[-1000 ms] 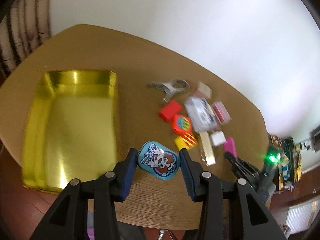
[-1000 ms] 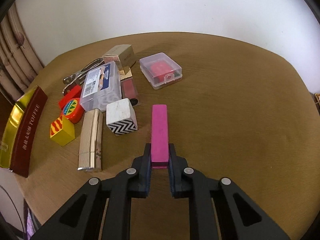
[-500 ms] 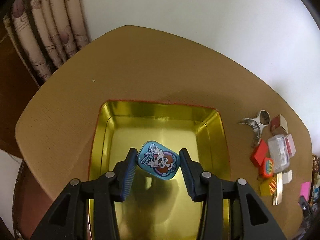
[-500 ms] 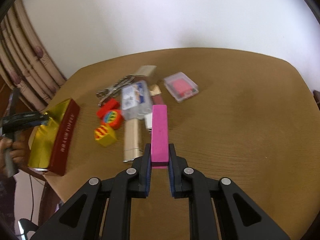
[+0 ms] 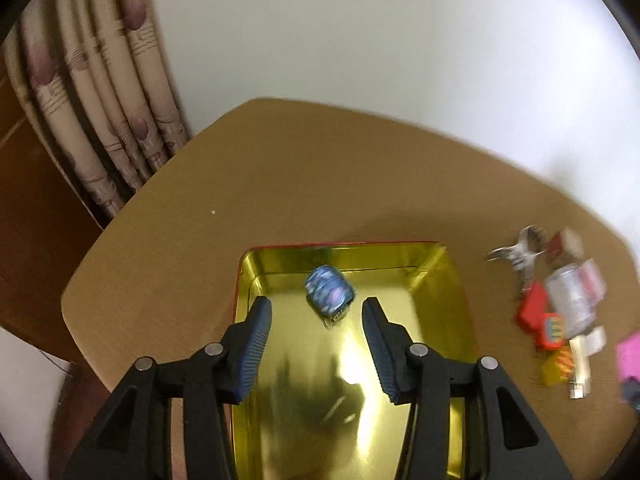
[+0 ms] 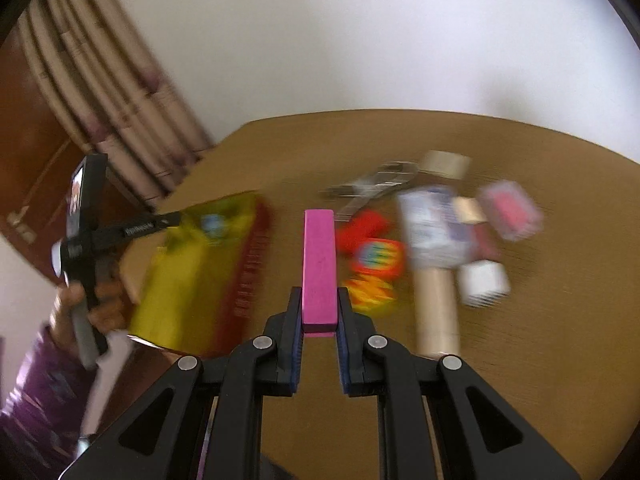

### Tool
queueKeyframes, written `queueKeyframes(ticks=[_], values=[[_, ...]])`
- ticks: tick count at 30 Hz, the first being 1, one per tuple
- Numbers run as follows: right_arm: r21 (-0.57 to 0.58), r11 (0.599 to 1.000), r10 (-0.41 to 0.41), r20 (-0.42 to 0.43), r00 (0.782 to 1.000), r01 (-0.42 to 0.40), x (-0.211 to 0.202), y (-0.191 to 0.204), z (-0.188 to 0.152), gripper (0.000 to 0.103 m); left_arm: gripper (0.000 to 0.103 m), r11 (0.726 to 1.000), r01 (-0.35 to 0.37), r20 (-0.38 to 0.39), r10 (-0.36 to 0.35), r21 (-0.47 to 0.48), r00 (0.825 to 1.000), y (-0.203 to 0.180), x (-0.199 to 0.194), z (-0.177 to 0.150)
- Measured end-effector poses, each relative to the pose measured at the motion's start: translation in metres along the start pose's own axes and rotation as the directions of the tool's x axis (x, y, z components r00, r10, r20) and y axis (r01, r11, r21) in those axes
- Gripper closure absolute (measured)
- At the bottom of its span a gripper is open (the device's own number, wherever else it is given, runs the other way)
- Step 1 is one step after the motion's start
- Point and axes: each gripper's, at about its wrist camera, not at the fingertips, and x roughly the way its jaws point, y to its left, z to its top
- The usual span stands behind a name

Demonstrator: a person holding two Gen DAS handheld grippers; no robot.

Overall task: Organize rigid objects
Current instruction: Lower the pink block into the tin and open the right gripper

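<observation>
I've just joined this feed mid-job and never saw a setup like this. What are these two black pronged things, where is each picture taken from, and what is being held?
There is no robot arm here: a person holds a hand tool with two jaws in each hand, and a wide-angle camera on each tool looks along its jaws.

The left wrist view shows the left gripper above a gold tray on a brown table. Its jaws have just been opening and stand apart with nothing clamped; a small blue tin, blurred, is in the tray beyond them.

The right wrist view shows the right gripper shut on a pink bar. Beyond it lie blurred small objects: a red block, a clear box, a gold case.
</observation>
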Motion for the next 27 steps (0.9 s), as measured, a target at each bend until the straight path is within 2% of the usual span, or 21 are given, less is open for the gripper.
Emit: queueKeyframes(ticks=[5, 9, 12, 15, 23, 25, 26, 27], values=[[-0.041, 0.989, 0.137, -0.082, 0.987, -0.141, 0.055, 0.062, 0.030, 0.089, 0.054, 0.997, -0.045, 0.069, 0.049, -0.064, 0.996, 0.013, -0.053, -0.044], [-0.057, 0.983, 0.163, -0.169, 0.972, -0.175, 0.111, 0.094, 0.046, 0.089, 0.052, 0.993, -0.049, 0.061, 0.056, -0.103, 0.997, 0.028, -0.075, -0.087], [-0.065, 0.987, 0.133, -0.209, 0.969, -0.149, 0.145, 0.108, 0.051, 0.089, 0.052, 0.992, -0.046, 0.054, 0.053, -0.118, 0.997, 0.037, -0.075, -0.107], [-0.081, 0.991, 0.081, -0.230, 0.970, -0.103, 0.176, 0.118, 0.055, 0.089, 0.052, 0.991, -0.017, 0.043, 0.023, -0.131, 0.999, 0.039, -0.069, -0.111], [-0.122, 0.992, -0.009, -0.200, 0.980, -0.016, 0.205, 0.124, 0.065, 0.086, 0.052, 0.992, 0.029, 0.021, -0.027, -0.119, 0.999, 0.041, -0.057, -0.109], [-0.128, 0.992, -0.001, -0.176, 0.984, -0.022, 0.198, 0.127, 0.066, 0.085, 0.052, 0.994, 0.022, 0.017, -0.020, -0.107, 1.000, 0.038, -0.055, -0.110], [-0.119, 0.992, 0.014, -0.160, 0.987, -0.033, 0.192, 0.125, 0.065, 0.080, 0.052, 0.994, 0.022, 0.019, -0.020, -0.104, 1.000, 0.036, -0.055, -0.111], [-0.106, 0.994, 0.027, -0.136, 0.990, -0.041, 0.183, 0.121, 0.065, 0.069, 0.052, 0.994, 0.026, 0.021, -0.024, -0.103, 0.999, 0.034, -0.055, -0.112]])
